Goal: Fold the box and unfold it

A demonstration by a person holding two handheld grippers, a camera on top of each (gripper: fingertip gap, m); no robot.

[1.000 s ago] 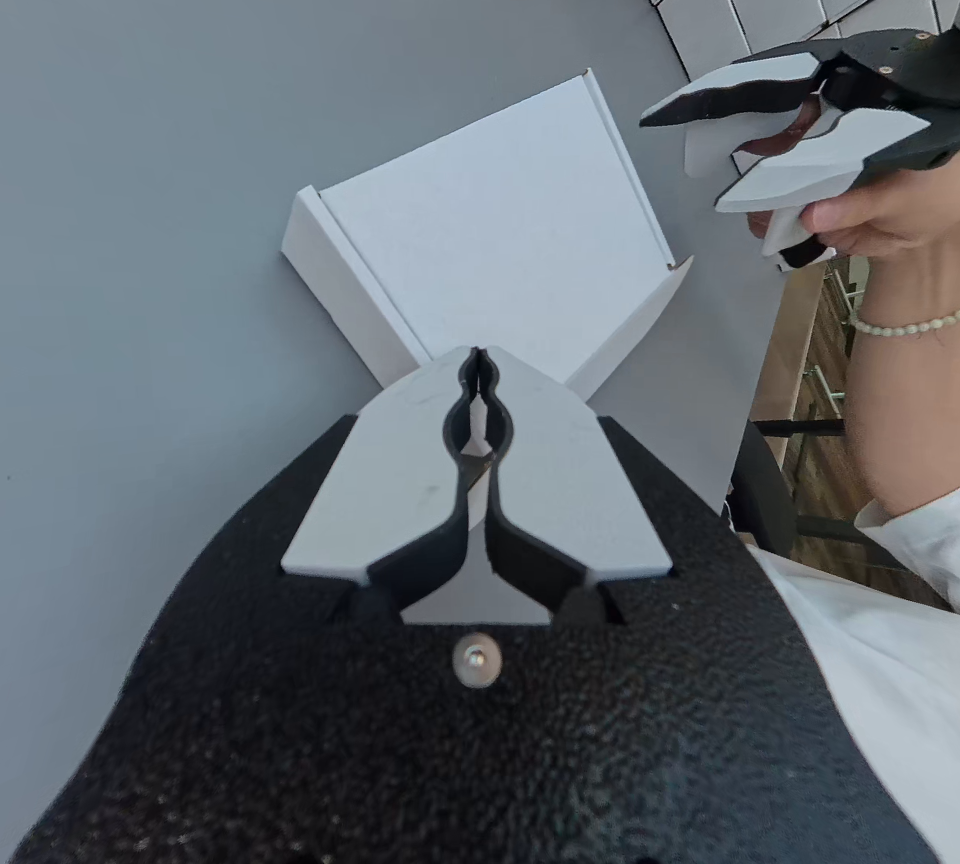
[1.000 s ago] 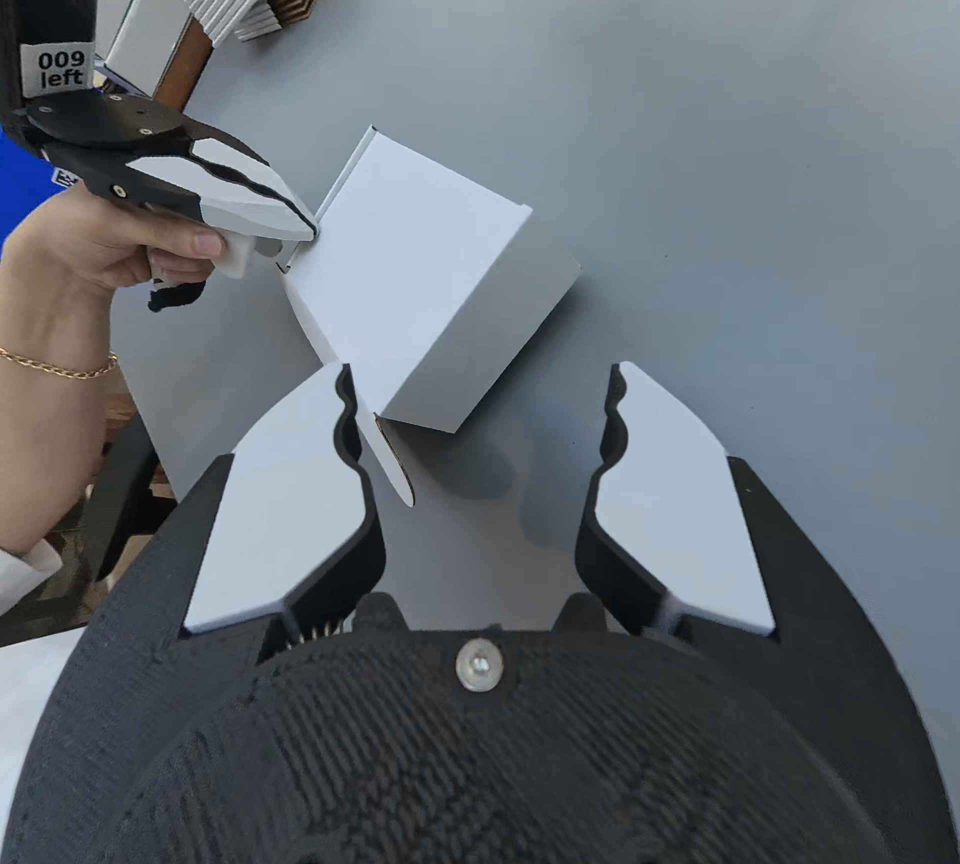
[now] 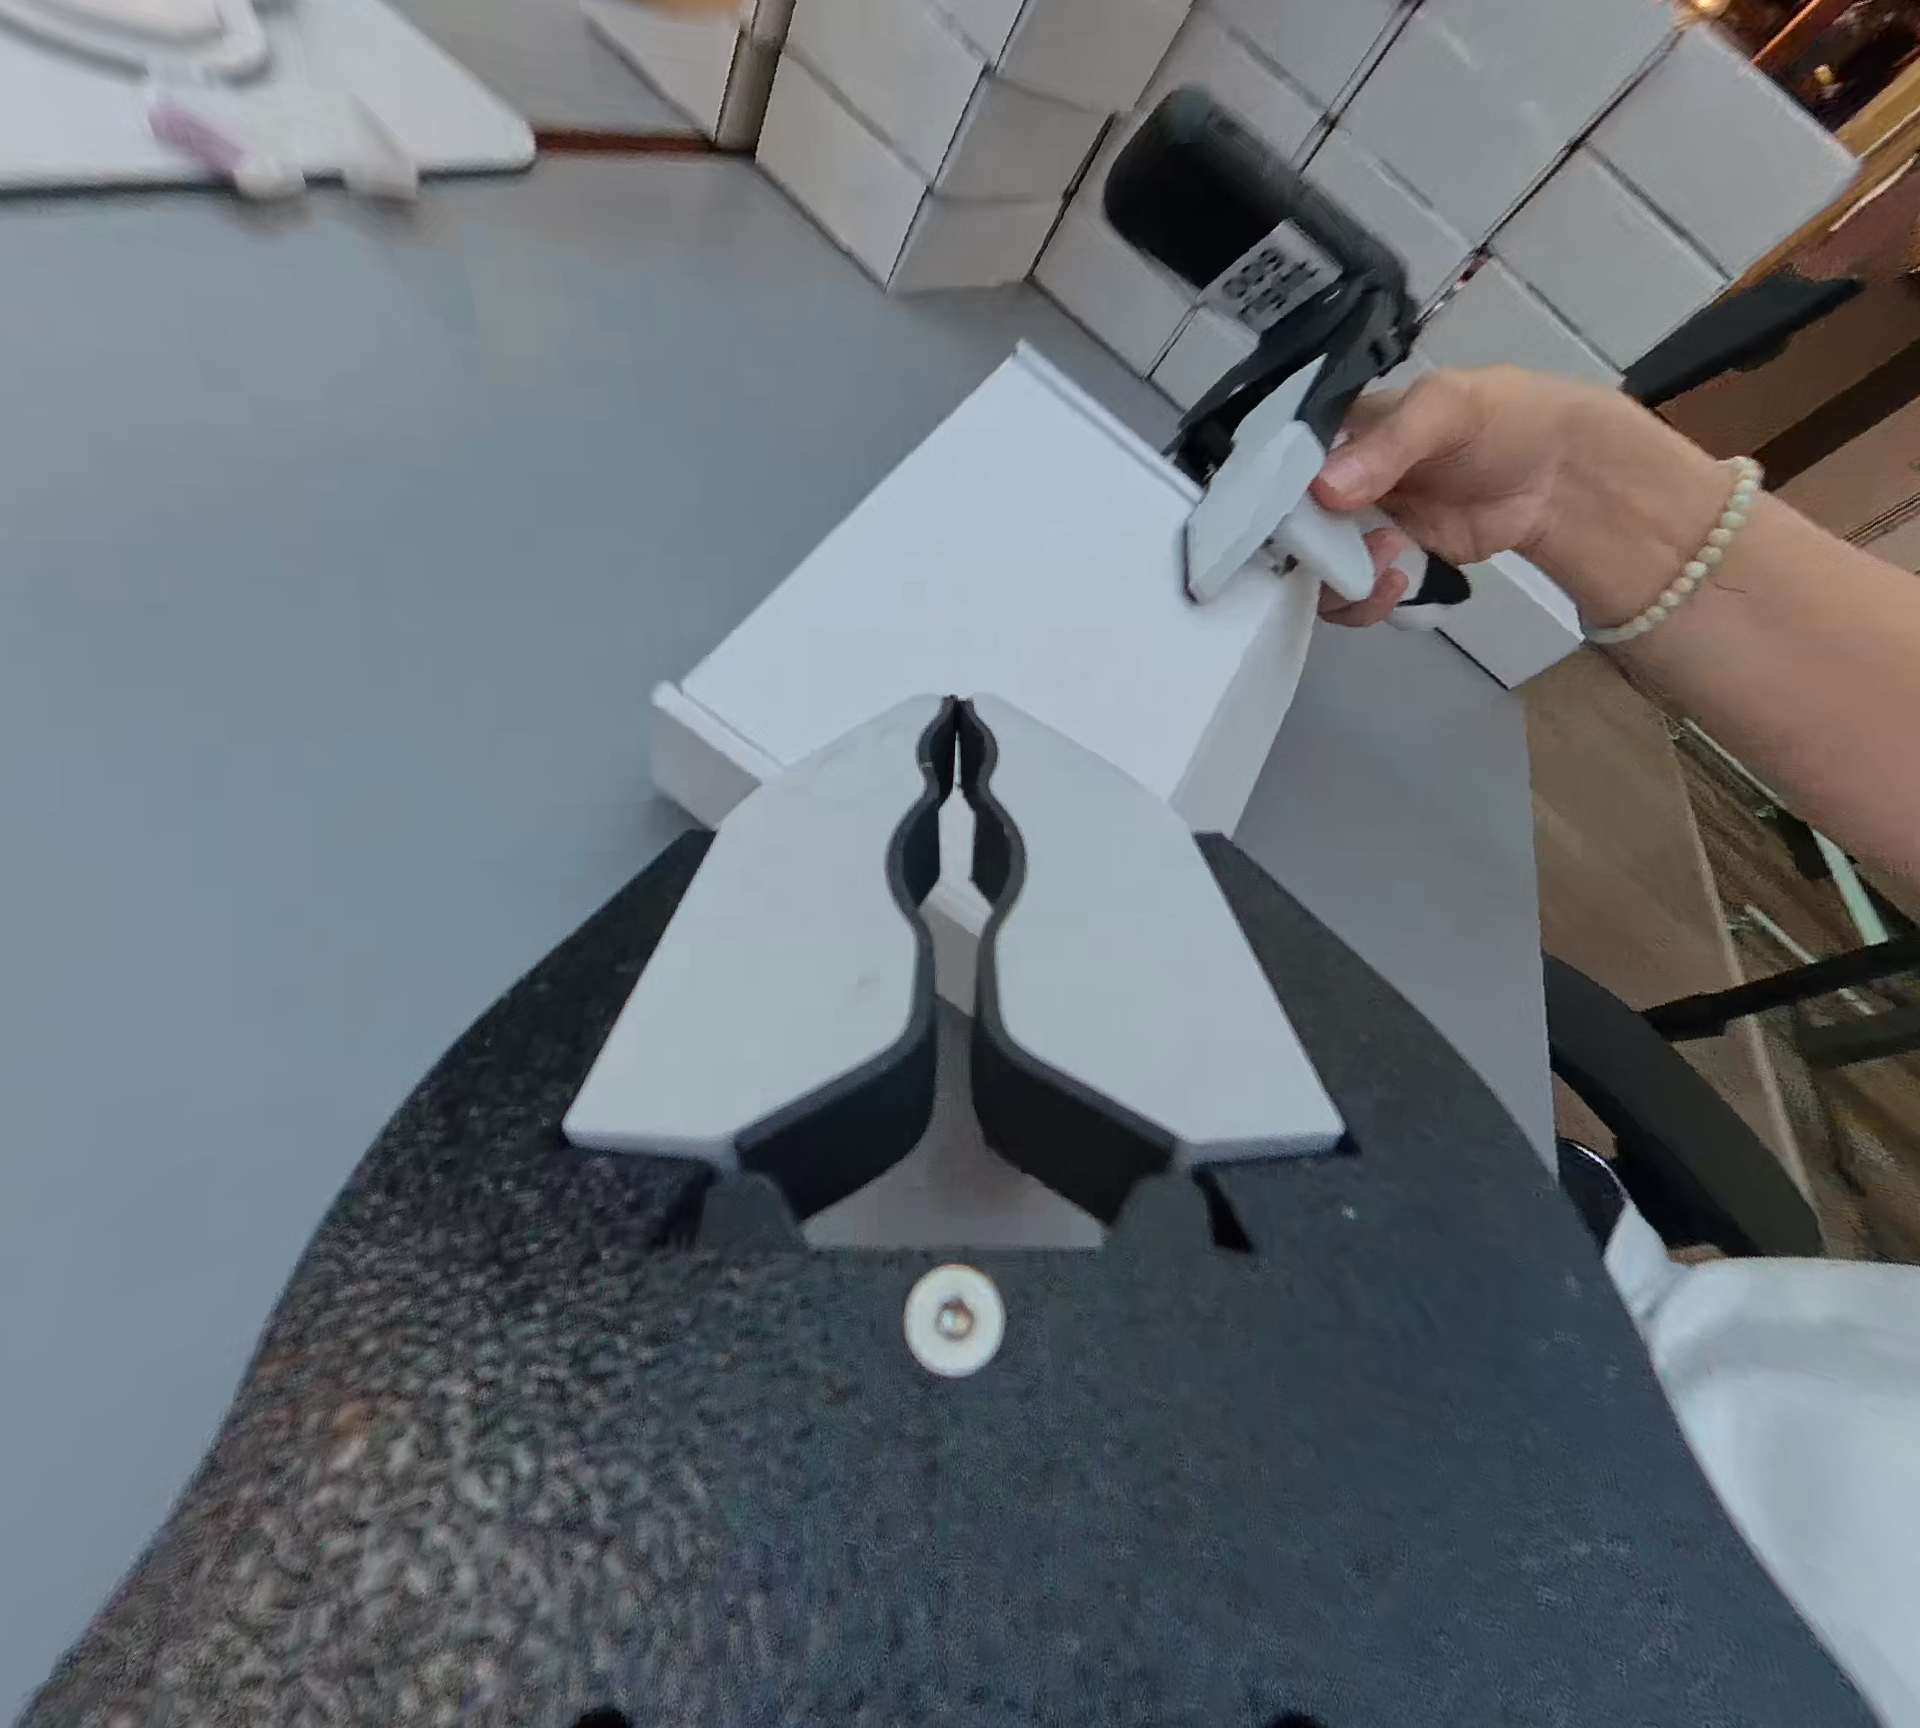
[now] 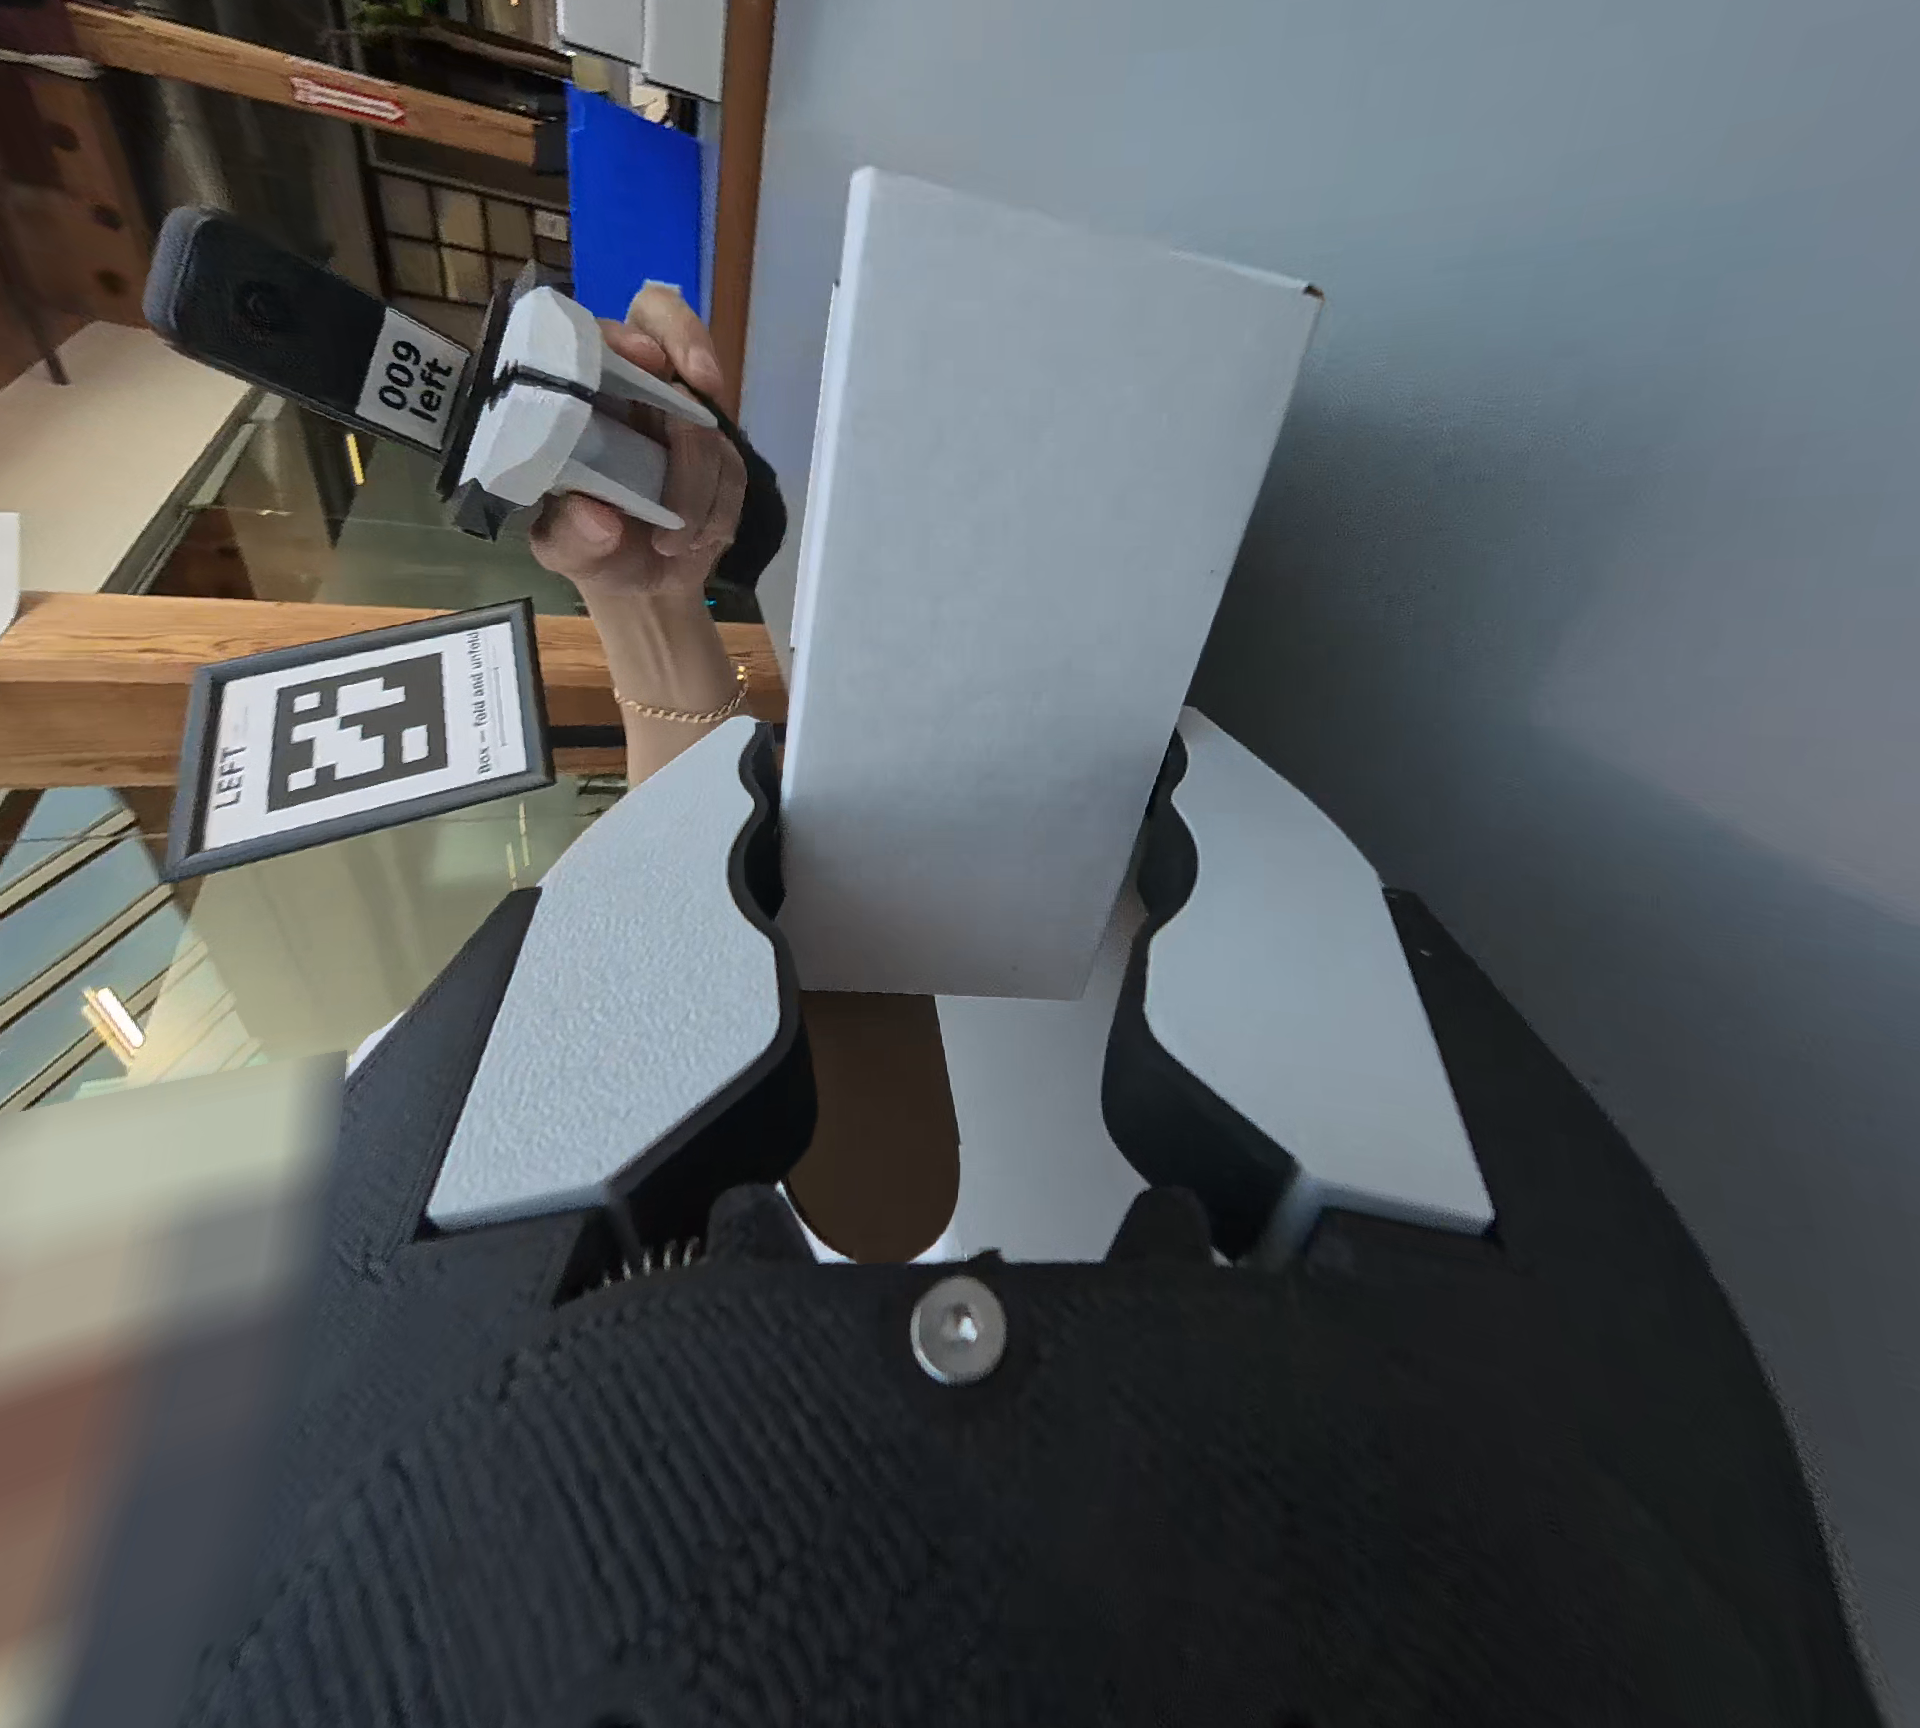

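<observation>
- Looking through left wrist view: left claw (image 3: 956, 714) fingertips pressed together, gripping nothing; white box (image 3: 997, 577) mid-frame on grey table (image 3: 364, 587).
- Right wrist view: right claw (image 4: 966, 779) clamps box (image 4: 1029, 535) between its fingers, frame centre.

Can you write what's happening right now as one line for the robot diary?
left gripper: shut, empty | right gripper: shut on box | box: on grey table

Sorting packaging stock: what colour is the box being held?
Plain white box, clearest in the right wrist view.
</observation>
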